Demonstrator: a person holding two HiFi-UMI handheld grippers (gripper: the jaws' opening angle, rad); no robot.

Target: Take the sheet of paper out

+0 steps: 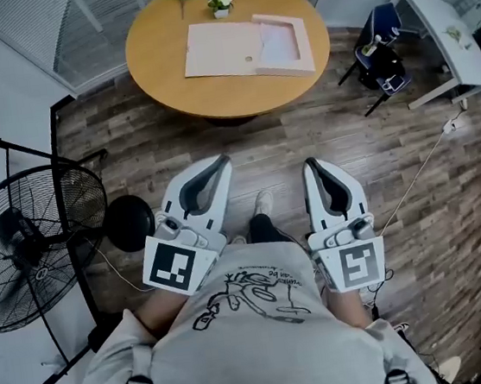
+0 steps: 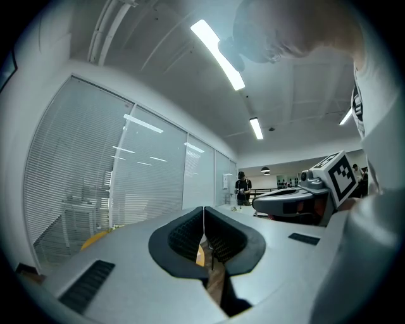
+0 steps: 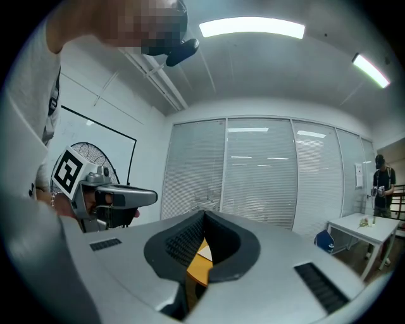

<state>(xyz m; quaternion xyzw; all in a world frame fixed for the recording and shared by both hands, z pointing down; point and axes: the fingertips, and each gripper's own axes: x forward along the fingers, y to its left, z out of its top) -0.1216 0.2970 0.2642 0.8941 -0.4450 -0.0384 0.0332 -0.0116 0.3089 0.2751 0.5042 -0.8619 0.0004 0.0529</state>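
Note:
An open pale pink folder lies flat on the round wooden table, far ahead in the head view. A white sheet of paper rests in its right half. My left gripper and right gripper are held level over the wood floor, well short of the table and apart from the folder. In the left gripper view the left gripper has its pads together with nothing between them. In the right gripper view the right gripper is likewise shut and empty, with a sliver of the table showing behind its jaws.
A standing fan and a black round stool stand at my left. Two small flower pots sit at the table's far edge. At the right are a white desk and a blue chair. Glass walls with blinds lie beyond.

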